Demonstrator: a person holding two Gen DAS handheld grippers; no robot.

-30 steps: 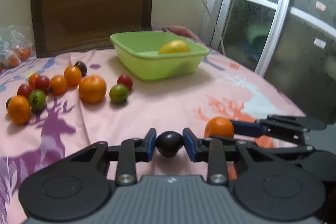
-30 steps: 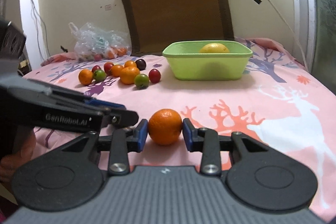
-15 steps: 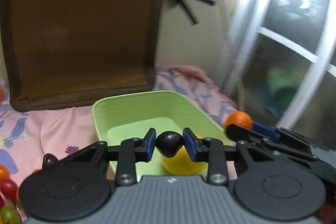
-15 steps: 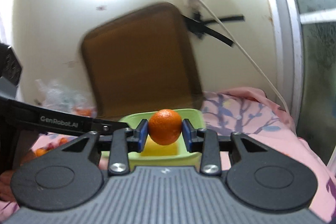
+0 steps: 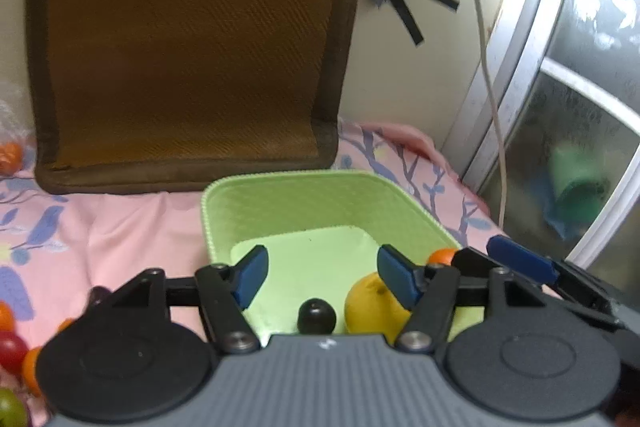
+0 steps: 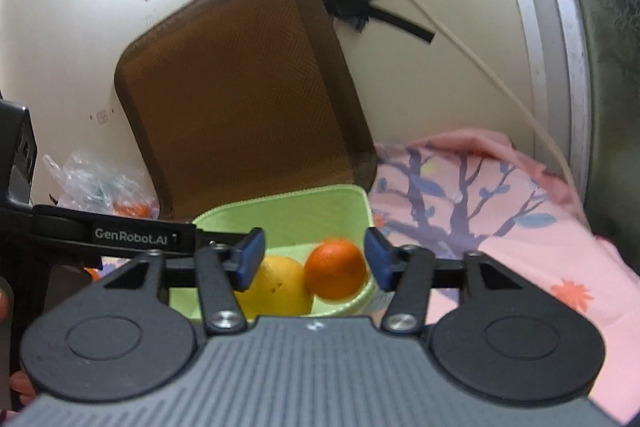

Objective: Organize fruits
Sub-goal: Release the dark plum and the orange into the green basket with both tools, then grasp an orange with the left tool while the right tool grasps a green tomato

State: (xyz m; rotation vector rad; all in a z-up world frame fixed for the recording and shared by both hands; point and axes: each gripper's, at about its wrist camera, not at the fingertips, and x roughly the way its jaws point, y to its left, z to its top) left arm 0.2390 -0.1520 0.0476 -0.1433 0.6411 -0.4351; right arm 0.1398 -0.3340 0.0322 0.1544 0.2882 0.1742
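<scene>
A light green basket (image 5: 304,203) stands on the pink cloth in front of a brown cushion. My left gripper (image 5: 322,277) is open above it. A dark plum (image 5: 317,315) lies free in the basket beside a yellow fruit (image 5: 370,309). My right gripper (image 6: 314,263) is open over the same basket (image 6: 320,205). An orange (image 6: 336,269) sits loose between its spread fingers, by the yellow fruit (image 6: 276,287). The right gripper's blue tip (image 5: 520,261) and the orange (image 5: 440,255) show at the basket's right rim in the left wrist view.
The brown cushion (image 5: 188,43) leans on the wall behind the basket. Several small red, orange and green fruits (image 5: 12,355) lie at the left on the cloth. A plastic bag with fruit (image 6: 104,187) is at the far left. A white cable (image 5: 490,67) hangs by the window frame.
Both grippers moved forward over the basket and opened. The plum dropped from the left gripper into the basket, and the orange came free of the right gripper's fingers.
</scene>
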